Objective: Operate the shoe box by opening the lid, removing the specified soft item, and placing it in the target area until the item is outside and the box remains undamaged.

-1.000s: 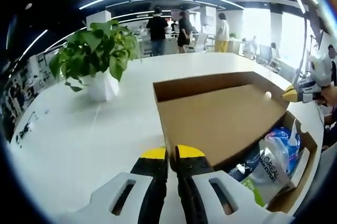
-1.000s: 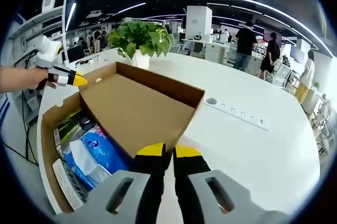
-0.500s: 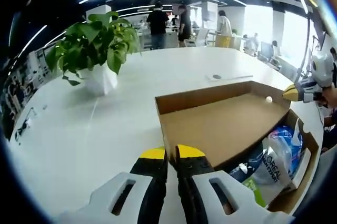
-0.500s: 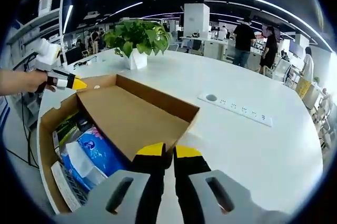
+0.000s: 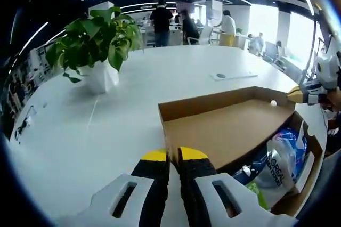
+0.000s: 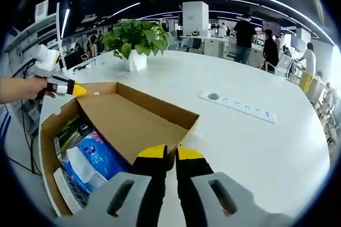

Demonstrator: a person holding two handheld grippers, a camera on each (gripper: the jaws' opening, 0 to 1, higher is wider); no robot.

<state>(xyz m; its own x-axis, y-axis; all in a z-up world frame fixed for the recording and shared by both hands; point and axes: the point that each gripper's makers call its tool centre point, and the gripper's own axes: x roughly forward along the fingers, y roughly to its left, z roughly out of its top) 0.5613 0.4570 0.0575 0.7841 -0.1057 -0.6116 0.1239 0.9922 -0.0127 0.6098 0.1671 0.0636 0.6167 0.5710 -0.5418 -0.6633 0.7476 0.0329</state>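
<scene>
While both yellow-tipped grippers pinch opposite corners of the brown cardboard lid (image 5: 224,126), the left gripper (image 5: 168,155) and the right gripper (image 6: 165,152) are clenched on it. The lid lies folded back from the open brown cardboard shoe box (image 6: 50,147). Inside the box lie a blue plastic packet (image 6: 101,155) and other soft bags. Beyond the box, on the white table (image 6: 250,147), stands a green potted plant (image 6: 136,38).

A potted plant (image 5: 96,46) stands at ten o'clock on the white bench (image 5: 80,131), a power strip (image 6: 240,108) at two o'clock.
</scene>
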